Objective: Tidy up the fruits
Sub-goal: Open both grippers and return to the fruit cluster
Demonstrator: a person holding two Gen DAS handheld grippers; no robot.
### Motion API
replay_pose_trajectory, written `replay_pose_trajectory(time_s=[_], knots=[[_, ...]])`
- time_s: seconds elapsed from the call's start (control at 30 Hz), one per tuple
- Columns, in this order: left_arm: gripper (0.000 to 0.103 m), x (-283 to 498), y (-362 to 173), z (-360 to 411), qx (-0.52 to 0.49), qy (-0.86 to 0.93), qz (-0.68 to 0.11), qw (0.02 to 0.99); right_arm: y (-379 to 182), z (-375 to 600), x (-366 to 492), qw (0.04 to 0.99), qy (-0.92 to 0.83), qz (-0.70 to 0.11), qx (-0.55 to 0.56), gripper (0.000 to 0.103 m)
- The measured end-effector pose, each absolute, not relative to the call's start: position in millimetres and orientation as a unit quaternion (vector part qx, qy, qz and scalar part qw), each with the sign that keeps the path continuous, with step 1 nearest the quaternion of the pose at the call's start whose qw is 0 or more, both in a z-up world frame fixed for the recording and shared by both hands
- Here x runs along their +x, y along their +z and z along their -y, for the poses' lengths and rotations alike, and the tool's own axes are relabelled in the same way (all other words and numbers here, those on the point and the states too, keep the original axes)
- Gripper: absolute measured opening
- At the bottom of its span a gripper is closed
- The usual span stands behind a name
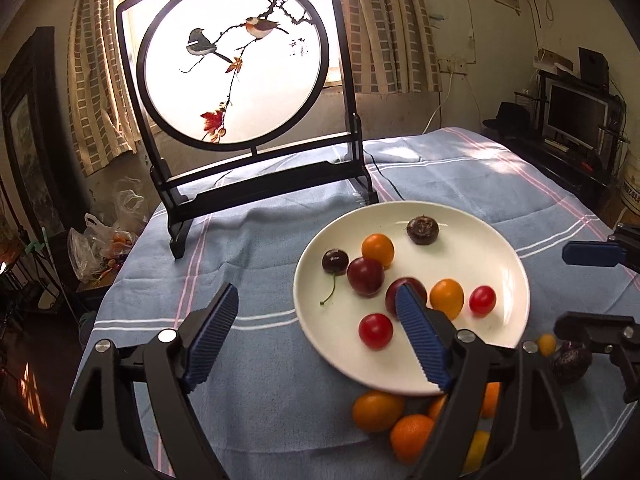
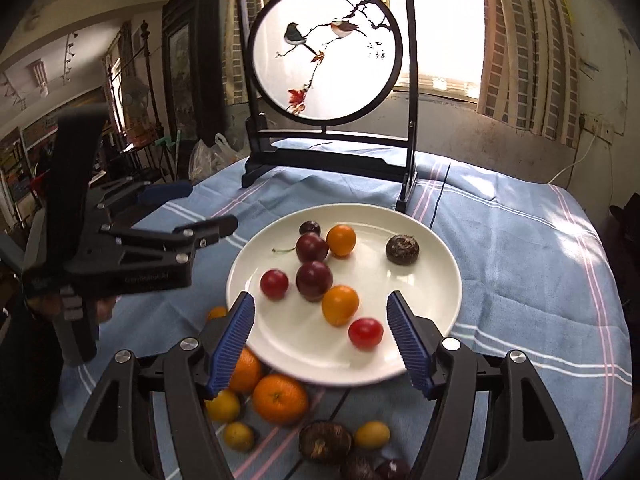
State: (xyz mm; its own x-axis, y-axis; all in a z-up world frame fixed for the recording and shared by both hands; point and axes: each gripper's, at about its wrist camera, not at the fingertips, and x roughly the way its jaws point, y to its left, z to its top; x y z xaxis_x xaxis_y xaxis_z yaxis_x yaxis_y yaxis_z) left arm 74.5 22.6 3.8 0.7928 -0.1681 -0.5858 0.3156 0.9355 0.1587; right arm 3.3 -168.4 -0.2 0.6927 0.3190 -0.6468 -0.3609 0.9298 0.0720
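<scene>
Both grippers hang over the near side of the table, jaws apart, nothing between them: left gripper [image 1: 316, 336], right gripper [image 2: 320, 344]. Loose oranges [image 2: 280, 398] and dark fruits [image 2: 325, 442] lie nearest on the blue cloth [image 2: 520, 272]. Beyond, the white plate [image 2: 436, 280] holds cherries [image 2: 314, 280], small oranges and cherry tomatoes. Farthest stands the bird screen [image 2: 324, 52].

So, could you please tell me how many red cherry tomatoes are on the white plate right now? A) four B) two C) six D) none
B: the white plate holds two red cherry tomatoes, one on its left side and one nearer the front rim.
</scene>
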Motion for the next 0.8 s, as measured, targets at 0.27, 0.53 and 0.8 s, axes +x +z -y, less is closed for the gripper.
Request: replay_pose_trajectory(time_s=[0.27, 0.53, 0.8], knots=[[0.079, 35.7, -32.1, -60.4, 0.118, -0.130, -0.360, 0.916, -60.5, 123.8, -38.5, 0.867, 0.243, -0.430, -0.071, 0.070], [0.079, 0.0, -49.9, -46.9, 0.146, -0.188, -0.387, 0.891, -84.1, 110.3, -29.0, 0.856, 0.233, -0.451, -0.097, 0.031], [0.077, -29.5, -60.8, 10.3, 0.156, -0.259, -0.402, 0.864, -67.2, 138.4, -40.5, 0.868, 0.237, -0.429, -0.075, 0.026]])
